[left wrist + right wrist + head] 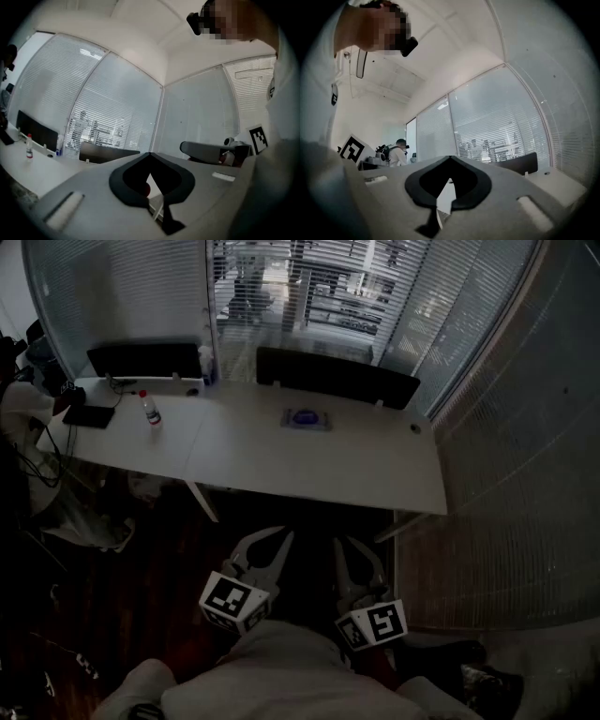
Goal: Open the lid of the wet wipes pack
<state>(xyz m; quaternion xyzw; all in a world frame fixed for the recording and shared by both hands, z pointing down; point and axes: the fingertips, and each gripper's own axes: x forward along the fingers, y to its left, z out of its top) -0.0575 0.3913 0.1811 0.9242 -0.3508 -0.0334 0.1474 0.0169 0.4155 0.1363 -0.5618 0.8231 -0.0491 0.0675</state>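
Note:
The wet wipes pack [306, 419], pale with a blue oval on top, lies flat on the white table [375, 474] toward its far side, in front of a dark screen. Whether its lid is up is too small to tell. Both grippers hang low, close to the person's body and well short of the table's near edge. My left gripper [279, 536] [150, 153] is shut with its tips together and nothing held. My right gripper [343, 544] [450, 157] is likewise shut and empty. Neither gripper view shows the pack.
A clear bottle with a red cap [150, 411] [29, 151] stands on the table's left part. Two dark screens [145, 360] [337, 377] line the far edge before blinds-covered glass. A black flat item [89, 415] lies far left. Another person [398, 152] stands in the background.

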